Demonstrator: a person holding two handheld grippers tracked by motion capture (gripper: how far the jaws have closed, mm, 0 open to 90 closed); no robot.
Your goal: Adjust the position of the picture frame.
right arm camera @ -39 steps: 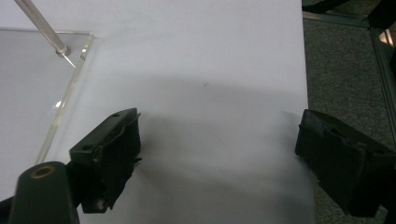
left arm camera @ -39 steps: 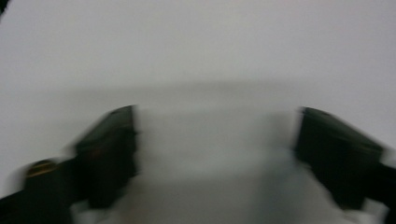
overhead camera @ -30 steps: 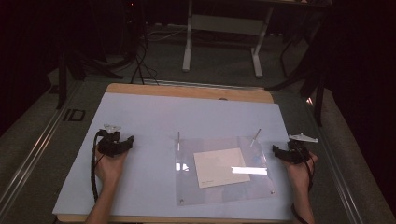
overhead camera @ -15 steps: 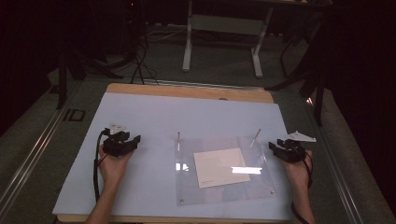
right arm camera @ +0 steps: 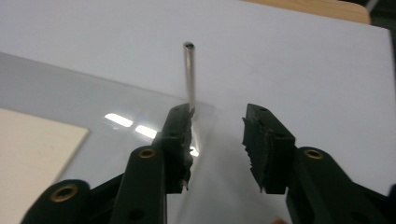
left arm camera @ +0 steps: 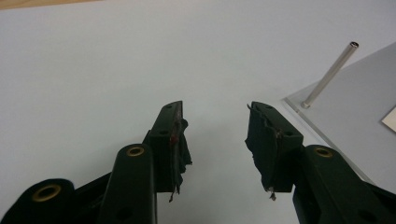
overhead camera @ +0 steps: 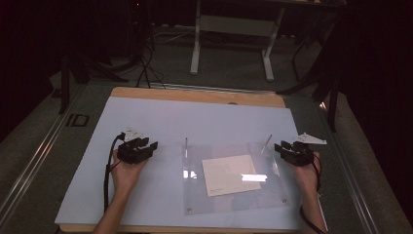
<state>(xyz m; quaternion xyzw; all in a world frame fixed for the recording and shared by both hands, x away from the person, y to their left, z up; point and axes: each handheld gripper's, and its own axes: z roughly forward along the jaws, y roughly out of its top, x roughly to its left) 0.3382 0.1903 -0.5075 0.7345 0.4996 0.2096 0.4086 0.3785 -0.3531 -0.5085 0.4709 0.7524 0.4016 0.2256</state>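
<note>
The right gripper, jaws apart and empty, has the thin upright metal pin at the clear acrylic plate's corner at its eleven o'clock, nearer than the open left gripper.

Left claw and right claw gape empty

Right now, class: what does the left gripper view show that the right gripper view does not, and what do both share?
Left gripper view alone: the left claw, open over bare white table, with the left post off to its right. Right gripper view alone: the right claw, open, the right post just ahead by one jaw, and glare on the plate. Both: the clear plate and a corner of the paper.
</note>
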